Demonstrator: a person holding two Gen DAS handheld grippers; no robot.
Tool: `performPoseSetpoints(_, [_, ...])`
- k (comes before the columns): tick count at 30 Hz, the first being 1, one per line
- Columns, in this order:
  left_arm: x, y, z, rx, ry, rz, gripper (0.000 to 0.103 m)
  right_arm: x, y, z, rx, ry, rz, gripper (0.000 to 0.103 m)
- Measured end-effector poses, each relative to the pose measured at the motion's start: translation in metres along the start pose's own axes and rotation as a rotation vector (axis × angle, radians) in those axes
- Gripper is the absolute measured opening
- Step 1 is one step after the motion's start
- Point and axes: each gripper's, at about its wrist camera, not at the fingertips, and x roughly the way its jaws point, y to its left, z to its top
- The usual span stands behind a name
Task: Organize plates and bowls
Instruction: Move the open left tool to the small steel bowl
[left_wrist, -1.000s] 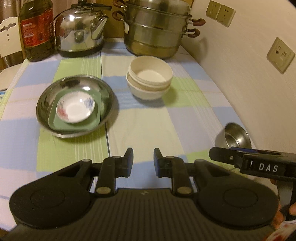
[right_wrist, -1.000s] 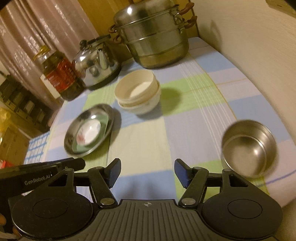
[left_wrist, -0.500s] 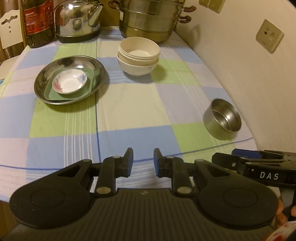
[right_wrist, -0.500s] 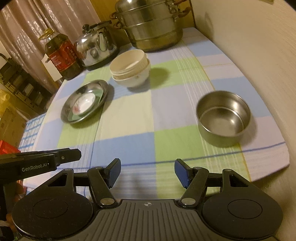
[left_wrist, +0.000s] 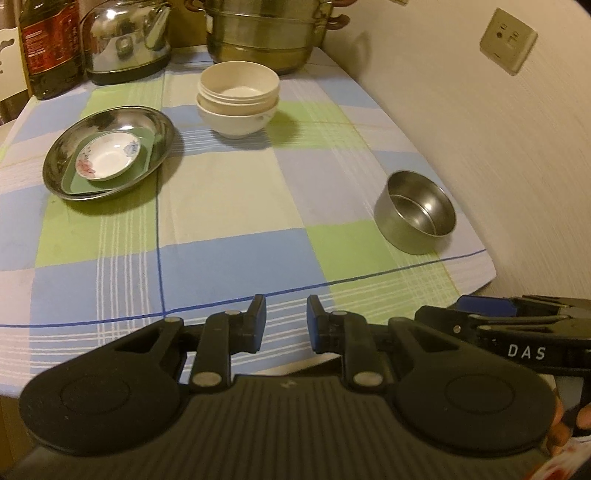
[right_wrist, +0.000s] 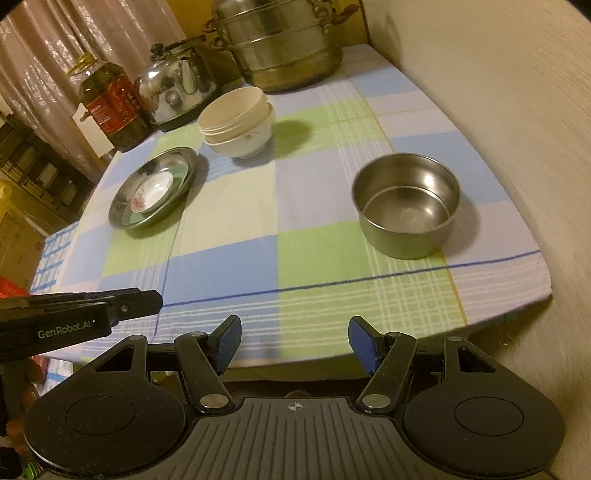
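Steel round dish (left_wrist: 66, 155), far left on the checked tablecloth (left_wrist: 229, 192), holds a green square plate (left_wrist: 146, 147) and small floral saucer (left_wrist: 109, 156). Stacked cream bowls (left_wrist: 238, 98) sit farther back; a small steel bowl (left_wrist: 415, 216) sits right. Left gripper (left_wrist: 283, 322) jaws stand narrowly apart, right gripper (right_wrist: 293, 343) wider, both empty.

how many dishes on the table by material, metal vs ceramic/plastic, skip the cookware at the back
metal: 2, the steel plate and the small steel bowl
green square plate: 1, lying in the steel plate
floral saucer: 1, on the green plate
stacked pale bowls: at least 2; exact number cannot be told
total: at least 6
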Motion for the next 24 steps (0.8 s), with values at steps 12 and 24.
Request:
performPoseSetpoints(12, [0.019, -0.022, 0.008, 0.069, 0.03, -0.048, 0.02, -0.003, -0.02, 0.0, 0.035, -0.003, -0.046, 0.064])
performPoseSetpoints(24, [0.048, -0.05, 0.026, 0.168, 0.03, -0.086, 0.02, 0.001, -0.044, 0.007, 0.068, -0.019, -0.13, 0.064])
